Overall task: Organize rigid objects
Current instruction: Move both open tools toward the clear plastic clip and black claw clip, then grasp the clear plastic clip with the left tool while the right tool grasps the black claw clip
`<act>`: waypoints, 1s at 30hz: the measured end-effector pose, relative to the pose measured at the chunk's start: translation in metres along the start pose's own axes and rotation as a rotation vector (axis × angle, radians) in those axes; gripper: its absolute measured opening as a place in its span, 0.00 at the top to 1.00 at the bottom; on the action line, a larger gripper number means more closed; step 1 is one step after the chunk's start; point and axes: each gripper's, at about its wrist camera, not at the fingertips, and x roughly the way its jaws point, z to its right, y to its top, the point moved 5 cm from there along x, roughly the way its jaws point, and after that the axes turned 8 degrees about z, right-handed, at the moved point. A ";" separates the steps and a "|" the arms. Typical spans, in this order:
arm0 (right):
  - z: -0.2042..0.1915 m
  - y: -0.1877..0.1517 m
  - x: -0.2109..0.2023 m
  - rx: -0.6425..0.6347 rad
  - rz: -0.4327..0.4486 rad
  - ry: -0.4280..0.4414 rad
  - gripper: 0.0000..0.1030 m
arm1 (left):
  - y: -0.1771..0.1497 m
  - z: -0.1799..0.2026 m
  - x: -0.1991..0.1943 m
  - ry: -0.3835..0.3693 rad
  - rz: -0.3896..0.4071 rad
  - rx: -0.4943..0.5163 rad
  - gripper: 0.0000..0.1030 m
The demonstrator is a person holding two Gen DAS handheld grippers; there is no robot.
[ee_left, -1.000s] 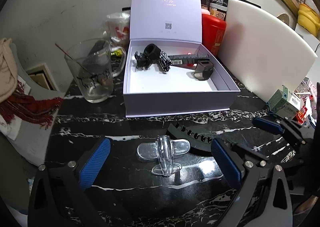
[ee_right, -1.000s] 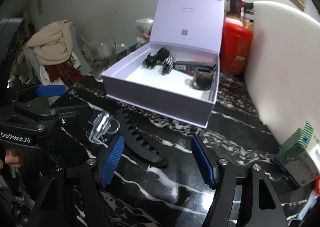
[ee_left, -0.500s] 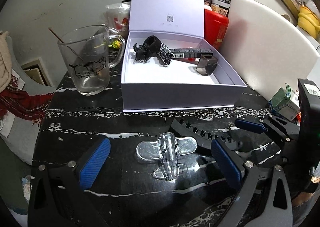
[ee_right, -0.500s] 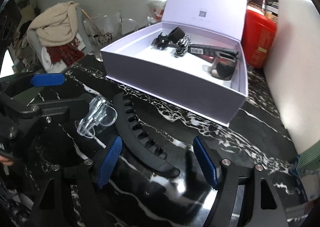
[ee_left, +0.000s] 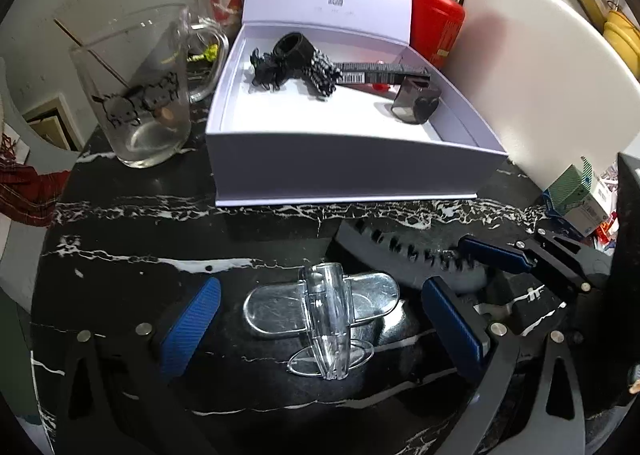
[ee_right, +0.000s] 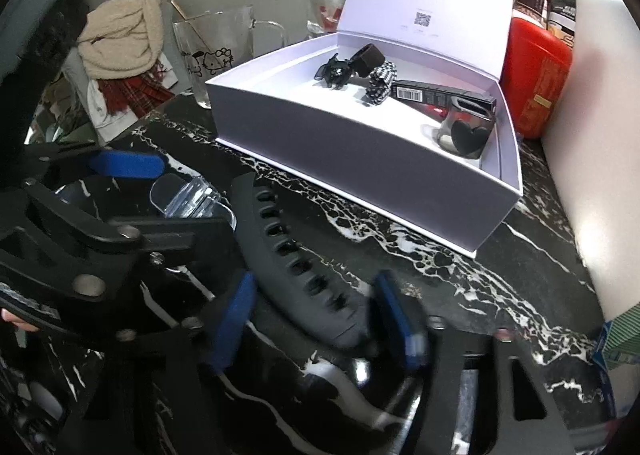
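Left gripper point(ee_left: 318, 321): jaws wide apart, blue pads low over the black marble table point(ee_left: 120, 231). Between the pads, touching neither, lies the clear hair clip point(ee_left: 322, 305), flat on the table at the gripper's 12 o'clock, just ahead.

Right gripper point(ee_right: 314, 315): blue pads blurred; jaws have just been closing, with the near end of the black hair clip point(ee_right: 296, 267) between them. Whether the pads press on it cannot be told. The clip is long, curved and slotted, and runs from the pads toward 11 o'clock. In the left wrist view the same black clip point(ee_left: 404, 247) lies at 2 o'clock of the clear clip, just beside it, with the right gripper's pad point(ee_left: 494, 251) at its far end.

White box point(ee_left: 352, 171): lid raised, at 12 o'clock beyond both clips, apart from them. Inside, near to far: a dark clip with a heart point(ee_right: 466, 133) at the right; a long black carton with a barcode point(ee_right: 440, 95); a checked clip point(ee_right: 380, 83); a small black claw clip point(ee_right: 334, 73) and a black ring-shaped piece point(ee_right: 368, 57) at the back.

Glass mug point(ee_left: 138, 95): at 10 o'clock of the box, just beside it. Red canister point(ee_left: 436, 27): at 1 o'clock, behind the box. White board point(ee_left: 536, 83): at 2 o'clock, upright.
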 end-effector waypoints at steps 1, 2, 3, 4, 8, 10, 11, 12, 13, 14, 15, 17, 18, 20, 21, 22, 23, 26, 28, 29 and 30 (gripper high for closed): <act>0.002 0.000 -0.001 0.006 -0.002 -0.006 0.58 | 0.000 0.000 0.001 -0.001 -0.004 0.000 0.00; 0.004 0.000 -0.001 0.013 -0.005 -0.014 0.61 | -0.001 0.000 0.002 -0.001 -0.007 0.000 0.00; 0.005 -0.001 -0.002 0.017 -0.007 -0.017 0.62 | -0.001 0.000 0.003 -0.003 -0.011 -0.002 0.00; 0.007 -0.001 -0.003 0.024 -0.009 -0.016 0.62 | -0.001 0.000 0.004 -0.004 -0.013 -0.004 0.00; 0.011 -0.005 -0.006 0.035 -0.016 -0.023 0.63 | -0.002 0.000 0.006 0.003 -0.012 0.001 0.00; 0.014 -0.007 -0.009 0.047 -0.019 -0.029 0.63 | -0.002 0.000 0.007 0.013 -0.011 0.016 0.00; 0.015 -0.007 -0.010 0.051 -0.021 -0.033 0.63 | -0.002 0.002 0.009 0.020 -0.008 0.031 0.00; 0.017 -0.008 -0.011 0.059 -0.023 -0.037 0.63 | -0.002 0.003 0.011 0.031 -0.006 0.046 0.00; 0.019 -0.009 -0.013 0.067 -0.024 -0.040 0.63 | -0.002 0.004 0.012 0.038 -0.004 0.056 0.00; 0.020 -0.010 -0.014 0.073 -0.027 -0.043 0.63 | -0.003 0.005 0.013 0.054 -0.001 0.070 0.00; 0.021 -0.011 -0.014 0.077 -0.028 -0.046 0.63 | -0.003 0.007 0.014 0.071 0.001 0.085 0.00; 0.023 -0.012 -0.015 0.083 -0.031 -0.051 0.63 | -0.004 0.009 0.016 0.089 0.005 0.108 0.00; 0.023 -0.013 -0.016 0.084 -0.033 -0.054 0.63 | -0.004 0.009 0.017 0.099 0.007 0.117 0.00; 0.023 -0.014 -0.017 0.085 -0.035 -0.058 0.63 | -0.004 0.009 0.018 0.118 0.013 0.123 0.01; 0.023 -0.014 -0.017 0.085 -0.035 -0.060 0.63 | -0.004 0.008 0.017 0.119 0.018 0.121 0.02; 0.023 -0.015 -0.018 0.086 -0.035 -0.060 0.63 | -0.004 0.007 0.015 0.120 0.026 0.119 0.05; 0.023 -0.016 -0.019 0.087 -0.035 -0.061 0.63 | -0.003 0.007 0.013 0.118 0.043 0.119 0.17; 0.024 -0.018 -0.020 0.095 -0.034 -0.062 0.63 | -0.004 0.008 0.009 0.112 0.060 0.129 0.25; 0.024 -0.018 -0.020 0.102 -0.034 -0.064 0.64 | -0.005 0.009 0.008 0.103 0.060 0.137 0.25; 0.024 -0.019 -0.021 0.103 -0.034 -0.065 0.64 | -0.006 0.009 0.006 0.099 0.059 0.138 0.25; 0.024 -0.019 -0.021 0.103 -0.033 -0.067 0.64 | -0.006 0.010 0.005 0.096 0.058 0.136 0.25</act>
